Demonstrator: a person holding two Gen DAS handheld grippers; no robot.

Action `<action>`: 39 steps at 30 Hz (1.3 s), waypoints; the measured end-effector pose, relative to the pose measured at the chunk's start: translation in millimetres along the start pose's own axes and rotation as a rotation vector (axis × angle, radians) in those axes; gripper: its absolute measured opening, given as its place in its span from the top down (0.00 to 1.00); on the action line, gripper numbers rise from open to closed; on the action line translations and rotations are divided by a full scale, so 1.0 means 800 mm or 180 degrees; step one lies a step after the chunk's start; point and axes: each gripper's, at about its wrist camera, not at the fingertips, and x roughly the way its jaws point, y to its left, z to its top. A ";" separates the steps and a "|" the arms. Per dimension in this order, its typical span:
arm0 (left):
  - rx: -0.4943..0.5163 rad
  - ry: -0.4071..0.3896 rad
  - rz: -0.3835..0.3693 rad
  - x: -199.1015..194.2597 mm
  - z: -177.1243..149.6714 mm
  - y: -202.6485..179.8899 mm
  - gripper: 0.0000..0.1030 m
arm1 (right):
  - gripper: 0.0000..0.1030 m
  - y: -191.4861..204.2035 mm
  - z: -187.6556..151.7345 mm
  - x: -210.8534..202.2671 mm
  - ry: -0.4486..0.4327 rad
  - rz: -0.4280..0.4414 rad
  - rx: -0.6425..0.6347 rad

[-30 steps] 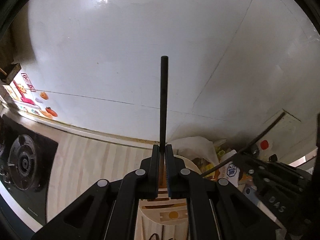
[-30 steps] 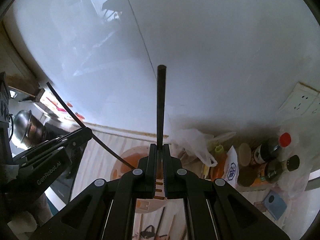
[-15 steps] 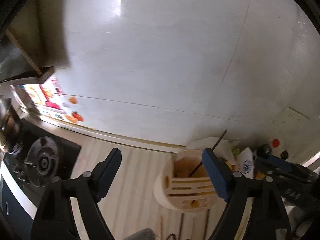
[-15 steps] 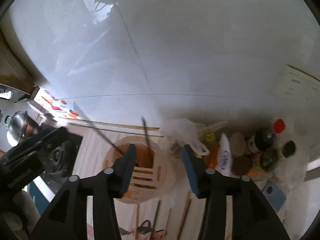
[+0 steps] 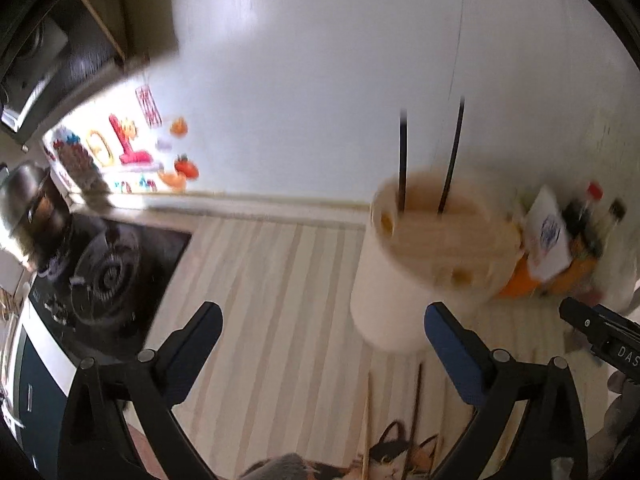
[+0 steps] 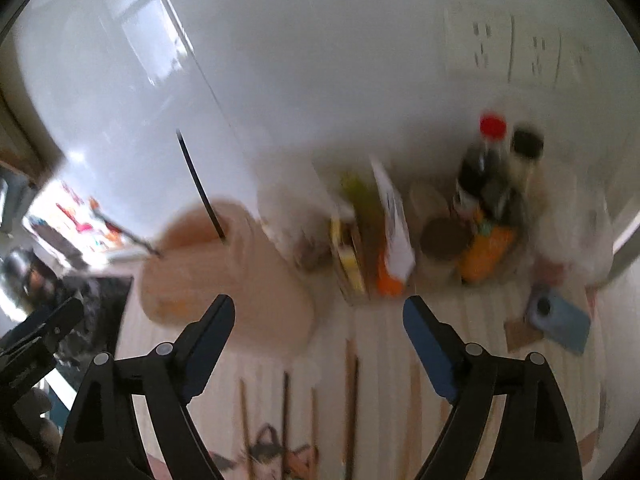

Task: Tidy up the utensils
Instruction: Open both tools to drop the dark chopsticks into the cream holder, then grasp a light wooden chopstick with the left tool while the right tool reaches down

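A cream utensil holder (image 5: 400, 288) stands on the striped counter with two black chopsticks (image 5: 402, 160) upright in it. My left gripper (image 5: 322, 332) hangs short of the holder, its jaws opening wide with nothing between them. In the right wrist view the holder (image 6: 240, 292) sits left of centre, with a black chopstick (image 6: 200, 188) leaning in it. My right gripper (image 6: 318, 328) is beside it, its jaws opening and empty. Several loose chopsticks (image 6: 352, 392) lie on the counter beneath the grippers. Both views are motion-blurred.
A gas stove (image 5: 108, 276) with a pot fills the left. Bottles (image 6: 484, 176), a carton (image 6: 394, 232) and jars crowd the wall right of the holder. A blue object (image 6: 560, 320) lies at the right. A cat-pattern mat (image 5: 384, 456) lies at the near edge.
Both grippers were shut on black chopsticks above the holder. They let go, opened wide and pulled back and down; the chopsticks now stand in the holder.
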 end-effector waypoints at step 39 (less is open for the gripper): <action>0.0263 0.1702 -0.0263 0.180 -0.162 -0.024 0.96 | 1.00 -0.053 -0.164 0.204 0.1650 -0.0332 0.0117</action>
